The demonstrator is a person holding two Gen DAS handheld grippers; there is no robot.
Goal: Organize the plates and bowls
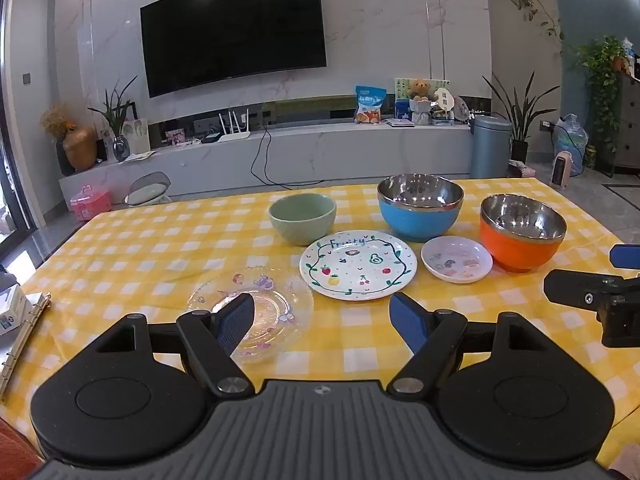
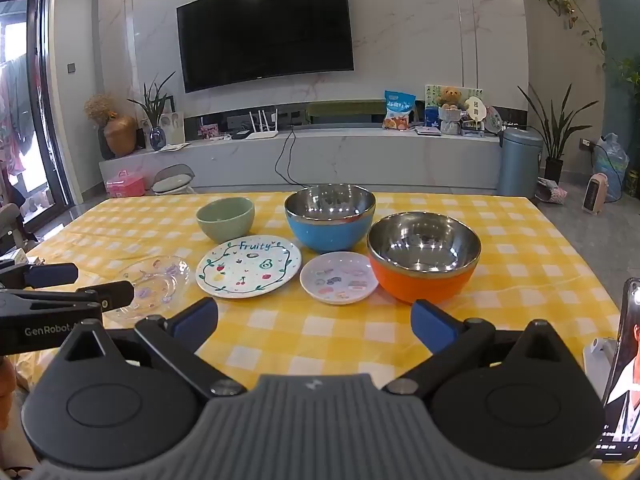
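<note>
1. Left wrist view: nearest the camera, the left gripper [image 1: 322, 322] stood spread wide with nothing between its blue pads, tilted down toward the table.
   - The clear glass plate [image 1: 250, 314] lay directly ahead, partly behind the left finger [image 1: 236, 322], so this hand looked nearer to it.
   - Beyond sat the fruit-painted plate [image 1: 358, 265], the small pink plate [image 1: 457, 259], the green bowl [image 1: 302, 218], the blue bowl [image 1: 420, 206] and the orange bowl [image 1: 522, 232], all apart and unstacked.
   - The yellow checked tablecloth [image 1: 140, 248] covered the table; a binder [image 1: 24, 332] lay at its left edge, and a television [image 1: 234, 32] hung on the far wall.

2. Right wrist view: the right gripper [image 2: 314, 326] was likewise wide apart and empty.
   - The orange bowl [image 2: 424, 256] sat just ahead to the right, the small pink plate [image 2: 339, 278] ahead at centre; this hand seemed nearer both.
   - The left gripper [image 2: 66, 284] showed at the left, beside the clear glass plate [image 2: 154, 284].
   - A phone [image 2: 624, 372] stood propped at the right edge.
</note>
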